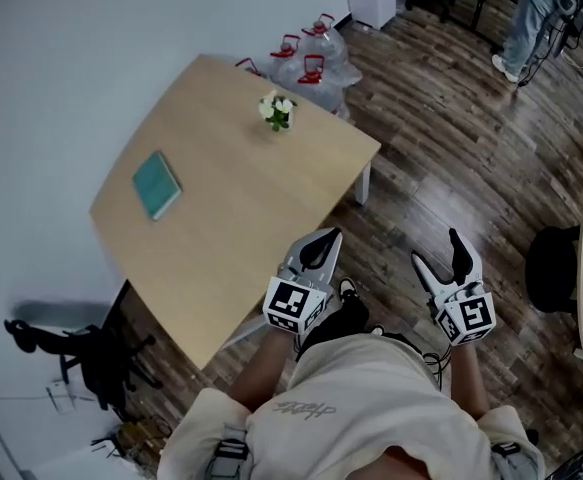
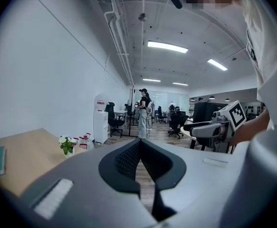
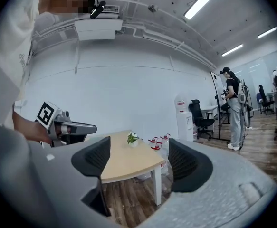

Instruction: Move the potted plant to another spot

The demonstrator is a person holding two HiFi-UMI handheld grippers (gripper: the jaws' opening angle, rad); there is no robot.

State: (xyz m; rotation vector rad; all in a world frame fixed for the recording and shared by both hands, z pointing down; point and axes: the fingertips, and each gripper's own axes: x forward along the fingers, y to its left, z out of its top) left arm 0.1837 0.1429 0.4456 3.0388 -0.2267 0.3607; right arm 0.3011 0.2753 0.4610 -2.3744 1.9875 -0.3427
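Observation:
The potted plant [image 1: 277, 111], a small white pot with white flowers and green leaves, stands near the far edge of the light wood table [image 1: 231, 208]. It also shows small in the left gripper view, plant [image 2: 67, 145], and in the right gripper view, plant [image 3: 132, 138]. Both grippers are held off the table's near corner, well short of the plant. My left gripper [image 1: 329, 238] is shut with nothing in it, its pads meeting. My right gripper [image 1: 438, 252] is open and empty, and the table [image 3: 124, 164] shows between its jaws.
A teal book [image 1: 157, 185] lies on the table's left part. Several water bottles [image 1: 311, 63] with red handles stand on the floor behind the table. A black office chair [image 1: 91, 358] is at the left, another seat [image 1: 561, 268] at the right. A person [image 1: 526, 18] stands far off.

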